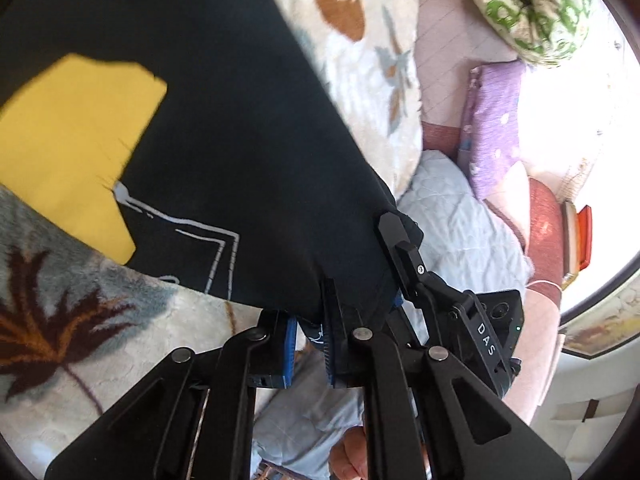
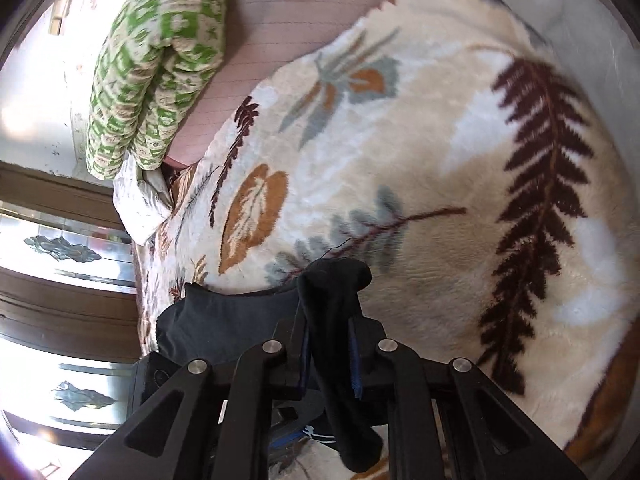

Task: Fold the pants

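The black pants [image 1: 224,128] with a yellow patch [image 1: 68,148] and white line print hang stretched over a leaf-patterned blanket [image 1: 60,340]. My left gripper [image 1: 310,320] is shut on the pants' lower edge. My right gripper [image 1: 400,248] shows beside it in the left wrist view, clamped on the same edge. In the right wrist view my right gripper [image 2: 330,332] is shut on a bunched fold of the black pants [image 2: 332,292], held just above the blanket [image 2: 420,152]; more dark cloth [image 2: 224,320] hangs to the left.
A green-and-white cushion [image 1: 532,8] [image 2: 156,68], a purple pillow [image 1: 496,120] and a pale quilted cover [image 1: 452,220] lie on the pink bed surface [image 2: 288,28]. A wooden cabinet with glass panels [image 2: 60,280] stands at the left.
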Demonstrator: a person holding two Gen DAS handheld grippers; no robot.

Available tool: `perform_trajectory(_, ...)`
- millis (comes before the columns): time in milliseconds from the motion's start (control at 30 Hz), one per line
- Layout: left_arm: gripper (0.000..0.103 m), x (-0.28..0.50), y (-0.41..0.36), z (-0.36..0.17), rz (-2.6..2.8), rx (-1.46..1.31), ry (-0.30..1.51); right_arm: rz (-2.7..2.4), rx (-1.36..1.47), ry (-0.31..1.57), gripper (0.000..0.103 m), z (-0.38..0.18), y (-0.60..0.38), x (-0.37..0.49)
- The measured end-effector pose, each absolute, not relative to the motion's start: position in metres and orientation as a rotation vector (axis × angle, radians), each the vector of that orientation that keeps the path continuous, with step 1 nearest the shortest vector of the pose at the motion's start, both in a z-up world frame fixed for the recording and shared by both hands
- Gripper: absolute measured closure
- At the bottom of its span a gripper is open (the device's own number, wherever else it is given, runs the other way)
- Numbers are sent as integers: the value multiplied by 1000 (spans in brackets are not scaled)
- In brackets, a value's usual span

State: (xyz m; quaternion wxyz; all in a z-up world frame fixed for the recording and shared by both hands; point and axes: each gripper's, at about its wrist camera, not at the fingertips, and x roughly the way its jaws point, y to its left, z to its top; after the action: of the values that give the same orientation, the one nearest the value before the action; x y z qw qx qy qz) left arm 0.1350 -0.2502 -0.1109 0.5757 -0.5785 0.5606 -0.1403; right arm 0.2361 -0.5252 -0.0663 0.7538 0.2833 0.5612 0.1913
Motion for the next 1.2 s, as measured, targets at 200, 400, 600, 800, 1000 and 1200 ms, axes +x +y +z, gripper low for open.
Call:
perform_trajectory(200, 94, 130, -220, -101, -342, -1408, 1294, 347, 452, 1229, 88, -28, -487, 233)
perform_trajectory(400, 94, 127, -179, -99, -310, -1461, 1259, 335, 349, 1235, 88, -8, -437, 237)
perform_trajectory(600, 94, 121, -133, -108, -259, -1508, 1245, 361, 289, 1269, 88, -10, -380, 243)
perform_trajectory(800, 94, 110, -98, -117, -217, -1523, 1237, 387, 263, 1334, 84, -29, -323, 246)
perform_trajectory(1000, 94, 101, -72, -119, -179, -1508, 1252, 372, 285, 1388, 73, -48, -283, 245)
perform_trajectory(1200, 94, 88, -55, -124, -184, -1491, 1272, 384, 307, 1421, 69, -49, -261, 234)
